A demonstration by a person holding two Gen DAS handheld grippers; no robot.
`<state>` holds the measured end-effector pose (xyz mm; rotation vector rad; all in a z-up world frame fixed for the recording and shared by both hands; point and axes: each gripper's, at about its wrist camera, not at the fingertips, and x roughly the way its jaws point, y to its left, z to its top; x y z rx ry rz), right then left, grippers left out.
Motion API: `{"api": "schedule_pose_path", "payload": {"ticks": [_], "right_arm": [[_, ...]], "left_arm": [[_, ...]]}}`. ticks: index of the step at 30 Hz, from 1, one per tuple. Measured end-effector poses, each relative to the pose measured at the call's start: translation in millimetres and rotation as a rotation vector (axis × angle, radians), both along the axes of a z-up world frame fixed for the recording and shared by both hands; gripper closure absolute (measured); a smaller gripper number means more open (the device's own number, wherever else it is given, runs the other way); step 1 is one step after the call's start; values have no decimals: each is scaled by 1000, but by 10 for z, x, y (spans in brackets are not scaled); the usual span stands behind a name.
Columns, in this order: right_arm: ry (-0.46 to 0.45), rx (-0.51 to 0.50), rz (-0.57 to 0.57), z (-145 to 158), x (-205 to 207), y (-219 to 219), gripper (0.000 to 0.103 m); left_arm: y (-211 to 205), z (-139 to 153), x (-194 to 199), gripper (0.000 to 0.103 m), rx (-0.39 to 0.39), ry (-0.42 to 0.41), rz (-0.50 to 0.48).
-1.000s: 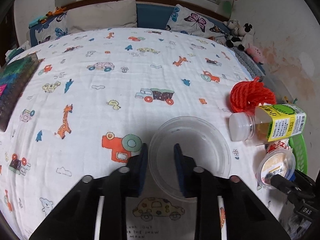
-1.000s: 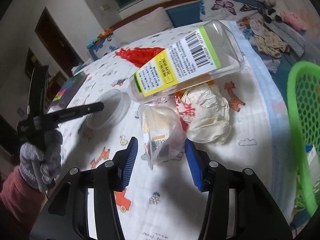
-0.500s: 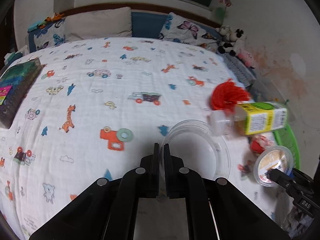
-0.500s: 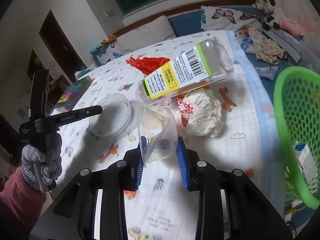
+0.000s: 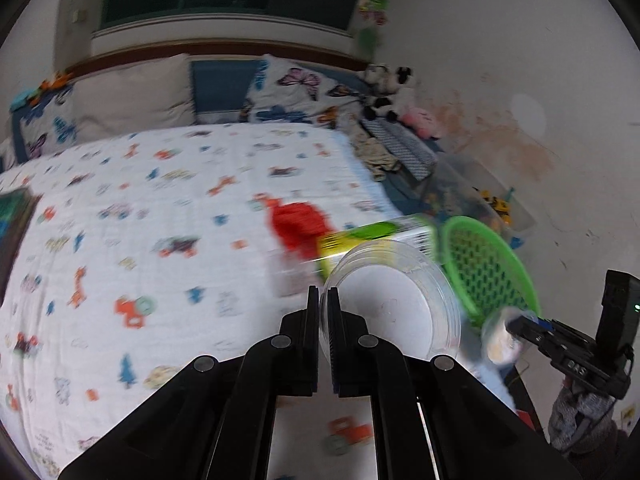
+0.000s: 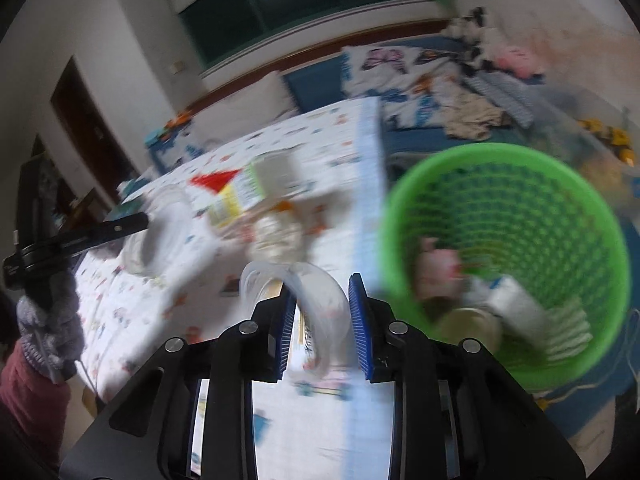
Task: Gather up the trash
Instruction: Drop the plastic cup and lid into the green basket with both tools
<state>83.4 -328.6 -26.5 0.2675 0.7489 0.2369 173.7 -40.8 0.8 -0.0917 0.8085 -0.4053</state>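
Clear plastic is held in both grippers. The left gripper (image 5: 324,300) is closed on the rim of a round clear lid (image 5: 394,304), so the lid stands out to the right of the black fingers, lifted above the bed sheet (image 5: 140,220). The right gripper (image 6: 318,308) has its blue pads (image 6: 357,320) pressed on a clear plastic cup (image 6: 312,304), which bends a little between them; the same cup is seen blurred in the left wrist view at the tip of that gripper (image 5: 516,326).

On the sheet, which is white with small printed cars and animals, some trash is lying: a bottle with a yellow and green label (image 5: 380,236) on its side, a red net-like bundle (image 5: 298,224) just beside it, and a crumpled white wrapper (image 6: 276,240) near the bottle. All of them are blurred.

The green basket (image 6: 600,216) stands beside the bed, to the right of the sheet edge. Inside it I can see a pink thing (image 6: 436,268), a white tube-shaped thing (image 6: 516,304) and a round lid-like thing (image 6: 468,324), but the blur does not let me tell more. The cup is near the basket rim, not over it. A hand in a grey knitted glove (image 6: 48,312) holds the left gripper
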Motion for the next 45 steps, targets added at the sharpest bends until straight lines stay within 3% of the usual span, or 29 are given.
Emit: {"api": "schedule_pose_path", "payload": {"ticks": [8,14,25,28,31,40,45], "right_arm": [[0,16,-78,-70,-117,-394,79],[-2,-48,-155,-36,-4,-640,79],[98,-116,-301,-308,209,-1195,76],[109,-111,-325,-368,199,-1294,67],[109,-106,-345,-379,159,-1347,46],[71,-90,-356,-250,-74,-1362,24],[59,-82,-348,-205,-152,-1343,20]], "left_arm": [[-553,68,33,98,3,-6,-90],[-895,119,165,98,14,-7,-135],[-1606,28,368,98,69,12,-232],[-1801,-31,393,98,86,21,-258],[-1981,-92,416,98,105,28,-278],[-2369,-260,501,98,157,50,-306],[-2478,-403,590,98,166,93,-302]]}}
